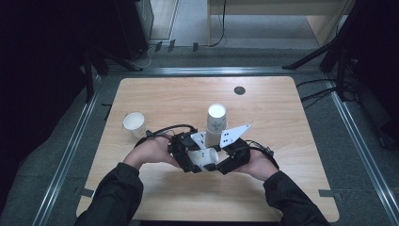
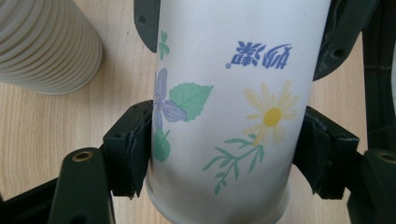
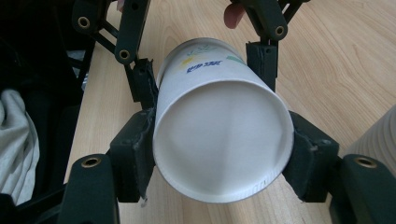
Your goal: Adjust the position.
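Wooden table (image 1: 155,94) first: near its front edge both grippers meet on one paper cup (image 1: 205,157) lying on its side. A stack of cups (image 1: 216,123) stands just behind, and a single cup (image 1: 134,124) sits off to the left. The left gripper (image 2: 224,154) clamps the flowered wall near the rim; the right gripper (image 3: 219,154) is clamped on the base end. Thin paper, light and easily crushed, so I judge a gentle squeeze near the stiffer rim or base is best.
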